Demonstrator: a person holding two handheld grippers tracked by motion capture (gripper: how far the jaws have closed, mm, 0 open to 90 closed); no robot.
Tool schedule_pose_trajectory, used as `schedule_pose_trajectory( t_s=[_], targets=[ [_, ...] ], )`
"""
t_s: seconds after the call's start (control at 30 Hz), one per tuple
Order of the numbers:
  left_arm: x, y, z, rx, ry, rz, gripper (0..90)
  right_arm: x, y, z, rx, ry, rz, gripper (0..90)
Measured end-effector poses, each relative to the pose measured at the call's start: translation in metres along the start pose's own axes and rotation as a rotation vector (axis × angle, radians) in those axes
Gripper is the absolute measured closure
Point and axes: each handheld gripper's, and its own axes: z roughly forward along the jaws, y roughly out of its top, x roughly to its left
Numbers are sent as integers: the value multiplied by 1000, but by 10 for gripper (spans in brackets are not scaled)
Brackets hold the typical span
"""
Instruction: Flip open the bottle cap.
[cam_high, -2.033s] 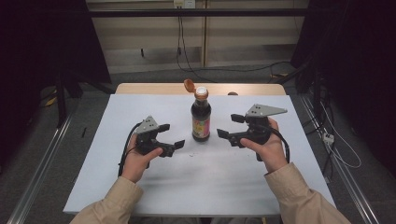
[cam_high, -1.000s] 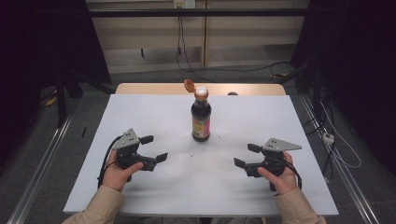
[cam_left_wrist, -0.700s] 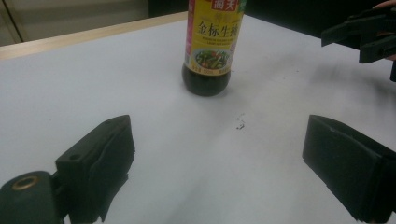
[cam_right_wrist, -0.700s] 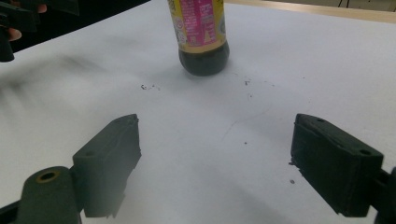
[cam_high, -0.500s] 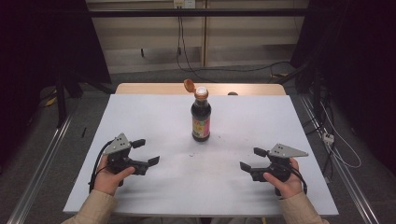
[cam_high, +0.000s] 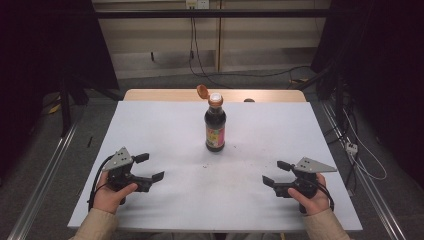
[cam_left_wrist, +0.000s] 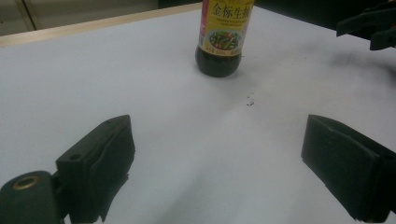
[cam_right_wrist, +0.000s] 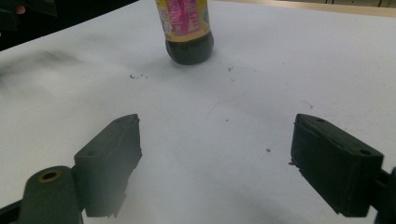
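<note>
A dark sauce bottle (cam_high: 215, 124) with a colourful label stands upright at the middle of the white table (cam_high: 165, 125), its orange flip cap (cam_high: 202, 91) hinged open. The same bottle (cam_left_wrist: 224, 35) shows far ahead in the left gripper view and as the bottle (cam_right_wrist: 187, 30) in the right gripper view. My left gripper (cam_high: 150, 167) rests low near the front left, open and empty. My right gripper (cam_high: 276, 173) sits near the front right, open and empty. Both are well short of the bottle.
A wooden strip (cam_high: 150, 95) runs along the table's far edge. Small dark specks (cam_right_wrist: 137, 76) dot the white surface in front of the bottle. Cables (cam_high: 200, 65) lie on the floor beyond the table, and metal rails (cam_high: 45, 170) flank it.
Both grippers have drawn back from beside the bottle toward the table's front corners and spread apart. The bottle has stayed put.
</note>
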Motion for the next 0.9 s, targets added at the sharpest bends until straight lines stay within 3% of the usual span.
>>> schedule_pose_trajectory(
  t_s=[0.33, 0.9],
  targets=[
    [3, -4, -7, 4, 19, 11, 93, -2, -6, -6, 2, -10, 6, 161],
    [3, -8, -8, 12, 10, 9, 96, -1, -7, -2, 4, -9, -5, 160]
  ],
)
